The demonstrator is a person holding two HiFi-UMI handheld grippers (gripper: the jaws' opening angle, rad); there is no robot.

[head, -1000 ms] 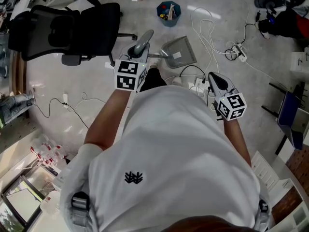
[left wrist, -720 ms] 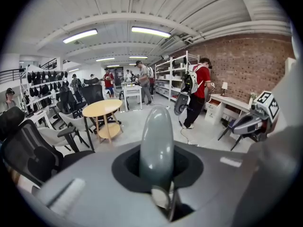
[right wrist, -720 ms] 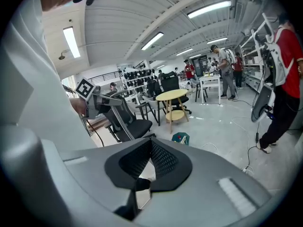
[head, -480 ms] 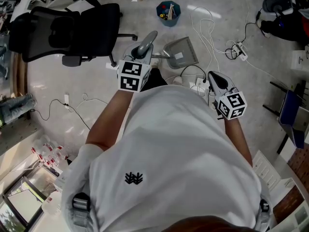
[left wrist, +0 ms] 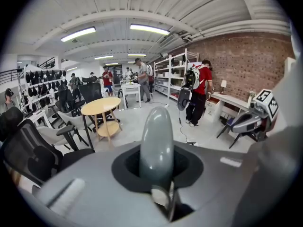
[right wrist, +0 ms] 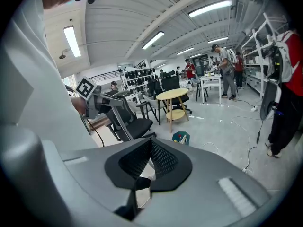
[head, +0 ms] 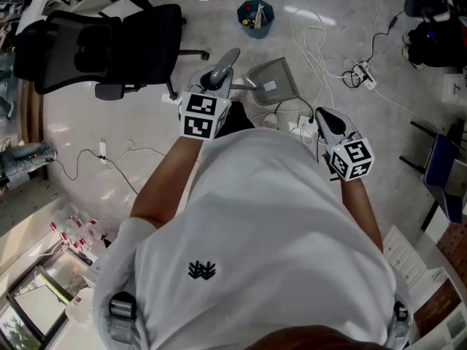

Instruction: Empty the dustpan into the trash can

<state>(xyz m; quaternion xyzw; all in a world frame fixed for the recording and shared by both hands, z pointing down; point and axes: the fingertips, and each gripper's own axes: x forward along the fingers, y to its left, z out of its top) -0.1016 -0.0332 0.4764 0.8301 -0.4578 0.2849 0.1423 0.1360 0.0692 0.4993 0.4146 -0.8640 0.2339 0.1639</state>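
Observation:
A grey dustpan (head: 271,80) hangs low over the floor ahead of me, its open side toward my body. Its rounded grey handle (head: 221,65) rises toward my left gripper (head: 216,80), which is shut on it; in the left gripper view the handle (left wrist: 156,143) stands straight up between the jaws. A small blue trash can (head: 255,17) with bits of rubbish inside sits farther ahead on the floor, and shows as the trash can (right wrist: 181,137) in the right gripper view. My right gripper (head: 326,122) hovers at my right side, shut with nothing in it.
A black office chair (head: 102,46) stands to the left of the dustpan. White cables and a power strip (head: 363,76) trail over the floor at the right, with more cables (head: 292,122) near my feet. A round wooden table (left wrist: 101,107) and several people are farther off.
My left gripper and the dustpan have shifted slightly right and forward. The right gripper has stayed where it was.

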